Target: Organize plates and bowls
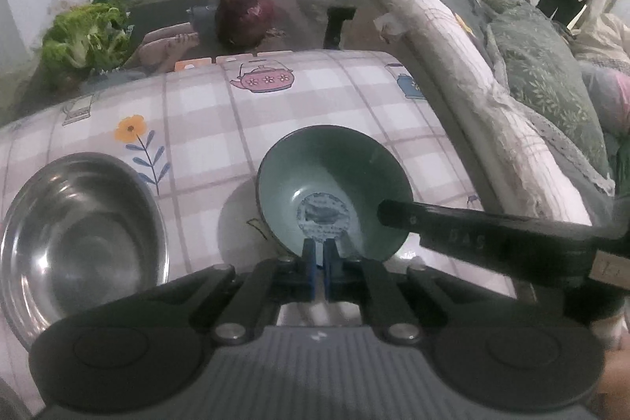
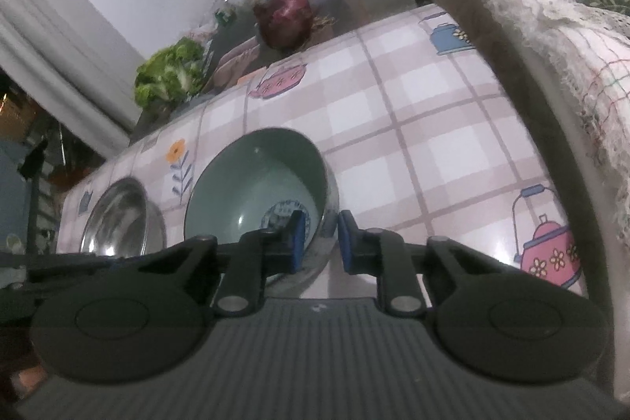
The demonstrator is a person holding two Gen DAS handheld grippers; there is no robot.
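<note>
While both jaws pinch its near rim, green bowl (image 1: 334, 184) sits between them.

Both wrist views look closely down on the green bowl (image 1: 334, 184).

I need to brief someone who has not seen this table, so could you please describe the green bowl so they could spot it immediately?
On the pink checked tablecloth with teapot and flower prints stand two bowls. The green ceramic bowl is the one on the right, nearer the bed, with a round printed emblem inside its base. Its neighbour is a shiny stainless steel bowl, bare inside.
</note>
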